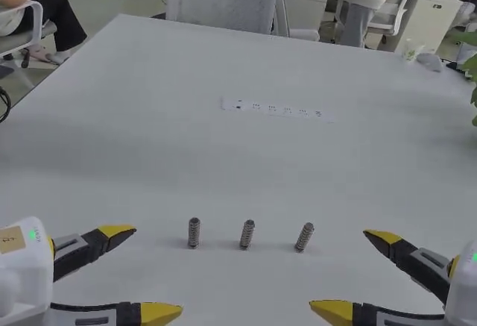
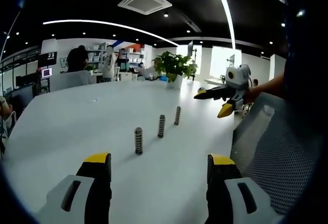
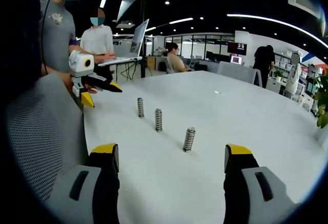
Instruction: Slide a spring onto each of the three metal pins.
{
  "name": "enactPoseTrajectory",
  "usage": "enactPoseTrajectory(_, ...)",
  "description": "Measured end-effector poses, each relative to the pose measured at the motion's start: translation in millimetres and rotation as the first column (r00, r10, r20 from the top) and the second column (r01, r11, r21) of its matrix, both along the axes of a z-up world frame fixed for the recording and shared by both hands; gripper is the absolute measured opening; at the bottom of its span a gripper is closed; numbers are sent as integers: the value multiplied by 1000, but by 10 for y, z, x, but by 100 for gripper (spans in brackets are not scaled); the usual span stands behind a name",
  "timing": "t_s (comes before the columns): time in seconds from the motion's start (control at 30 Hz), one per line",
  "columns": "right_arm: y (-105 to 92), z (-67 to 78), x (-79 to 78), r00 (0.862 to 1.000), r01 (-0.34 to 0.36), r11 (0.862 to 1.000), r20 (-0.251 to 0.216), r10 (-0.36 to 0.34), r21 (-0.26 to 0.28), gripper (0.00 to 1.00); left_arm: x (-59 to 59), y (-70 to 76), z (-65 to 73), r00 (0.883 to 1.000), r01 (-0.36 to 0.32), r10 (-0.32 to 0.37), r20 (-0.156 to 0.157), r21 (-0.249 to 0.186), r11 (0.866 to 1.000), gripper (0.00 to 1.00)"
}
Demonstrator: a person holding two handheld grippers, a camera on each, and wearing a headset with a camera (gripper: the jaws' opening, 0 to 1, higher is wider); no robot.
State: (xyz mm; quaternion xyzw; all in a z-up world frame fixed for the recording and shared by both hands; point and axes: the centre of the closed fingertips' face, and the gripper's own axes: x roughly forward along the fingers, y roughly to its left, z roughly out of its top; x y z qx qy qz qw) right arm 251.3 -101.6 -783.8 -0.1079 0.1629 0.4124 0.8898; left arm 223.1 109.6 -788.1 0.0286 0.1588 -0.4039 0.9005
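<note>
Three springs stand near the worktop's front edge. Your left gripper and right gripper flank them, jaws spread and empty, likely finished.

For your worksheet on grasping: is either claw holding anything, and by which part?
Nothing is held: left claw and right claw are both open and empty.

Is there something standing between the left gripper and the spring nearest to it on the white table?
Nothing visible does. The open yellow-tipped left gripper faces the nearest upright grey metal coil spring across bare white table. The middle spring and the far spring stand beyond it.
</note>
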Motion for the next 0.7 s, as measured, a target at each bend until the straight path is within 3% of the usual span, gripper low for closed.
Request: enactPoseTrajectory(0.7, -23, -79, 26, 1000, -3, 1000, -9, 3, -2, 88, 32, 0, -69, 1000, 7, -7, -11, 16, 1000, 73)
